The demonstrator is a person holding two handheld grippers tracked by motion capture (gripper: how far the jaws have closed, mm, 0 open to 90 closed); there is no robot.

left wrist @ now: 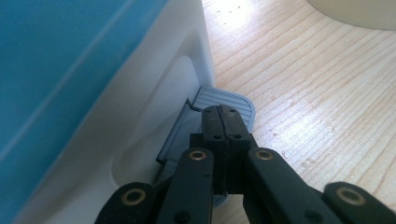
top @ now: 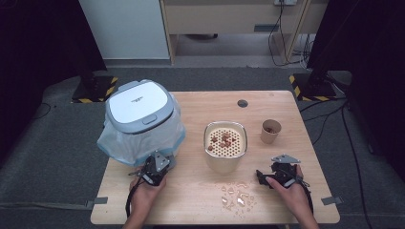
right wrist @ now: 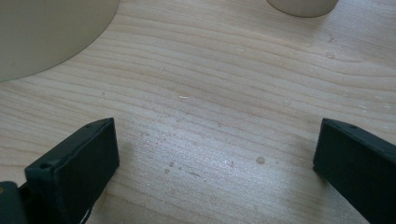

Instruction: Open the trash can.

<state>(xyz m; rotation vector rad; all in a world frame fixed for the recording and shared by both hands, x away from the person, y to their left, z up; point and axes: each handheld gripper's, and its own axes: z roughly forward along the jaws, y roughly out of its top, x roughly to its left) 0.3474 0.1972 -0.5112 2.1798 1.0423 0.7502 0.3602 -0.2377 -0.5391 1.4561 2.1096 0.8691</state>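
Observation:
A pedal bin (top: 138,107) with a white-and-grey lid and a blue bag stands at the table's left. Its lid is down. At its foot juts a grey ribbed pedal (left wrist: 224,100). My left gripper (top: 161,160) is shut with nothing between the jaws. In the left gripper view the left gripper (left wrist: 222,114) has its closed tips over the pedal's near part; I cannot tell whether they touch it. My right gripper (top: 260,176) lies low over the table at the right. The right gripper (right wrist: 217,144) is open, with bare wood between its jaws.
A cream container (top: 225,143) with a perforated insert holding brown bits stands mid-table. A paper cup (top: 271,131) with brown bits is to its right. Water drops (top: 236,195) lie near the front edge. A cable hole (top: 242,103) sits at the back.

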